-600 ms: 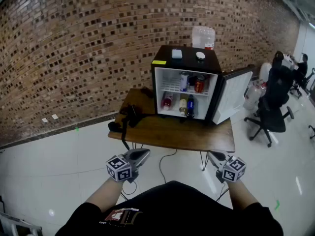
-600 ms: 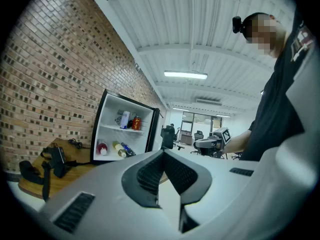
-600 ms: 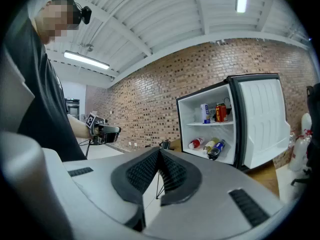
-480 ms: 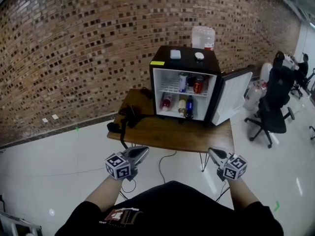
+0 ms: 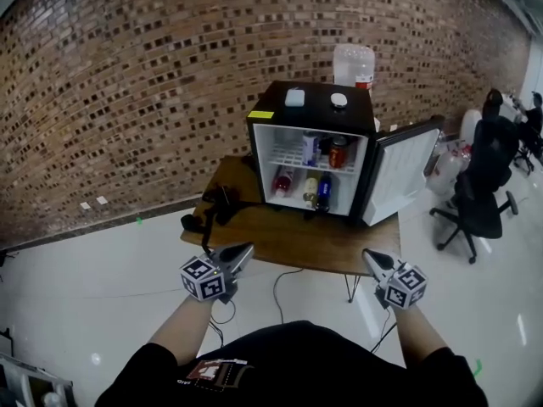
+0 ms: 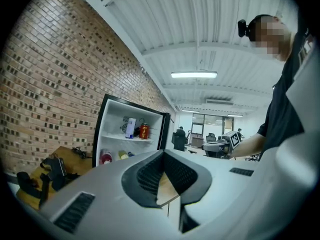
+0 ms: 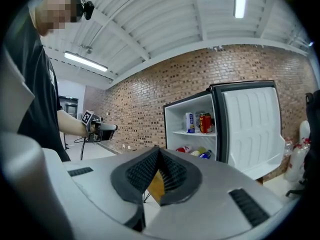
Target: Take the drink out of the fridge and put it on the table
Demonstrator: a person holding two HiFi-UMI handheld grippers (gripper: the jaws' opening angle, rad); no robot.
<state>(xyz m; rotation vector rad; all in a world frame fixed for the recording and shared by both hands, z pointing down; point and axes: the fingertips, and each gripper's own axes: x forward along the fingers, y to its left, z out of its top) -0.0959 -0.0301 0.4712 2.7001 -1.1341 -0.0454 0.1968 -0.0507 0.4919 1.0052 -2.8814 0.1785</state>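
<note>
A black mini fridge (image 5: pixel 310 108) stands on the wooden table (image 5: pixel 288 237) with its door (image 5: pixel 399 175) swung open to the right. On the upper shelf stand a white-and-blue can (image 5: pixel 310 149) and a red can (image 5: pixel 338 153). Below lie a red bottle (image 5: pixel 283 181), a yellow one (image 5: pixel 310 189) and a blue one (image 5: pixel 323 192). My left gripper (image 5: pixel 246 249) and right gripper (image 5: pixel 368 256) hover in front of the table's near edge, both shut and empty, well short of the fridge. The same cans (image 7: pixel 201 123) show in the right gripper view.
A black bag with straps (image 5: pixel 216 206) lies on the table's left end. Two small objects (image 5: pixel 294 97) sit on top of the fridge, with a water jug (image 5: pixel 352 62) behind it. An office chair (image 5: pixel 479 202) stands at the right. Cables hang under the table.
The fridge and table have come nearer and lower in the head view, and both grippers sit a little higher against the table's front edge. Their jaws stay shut.
</note>
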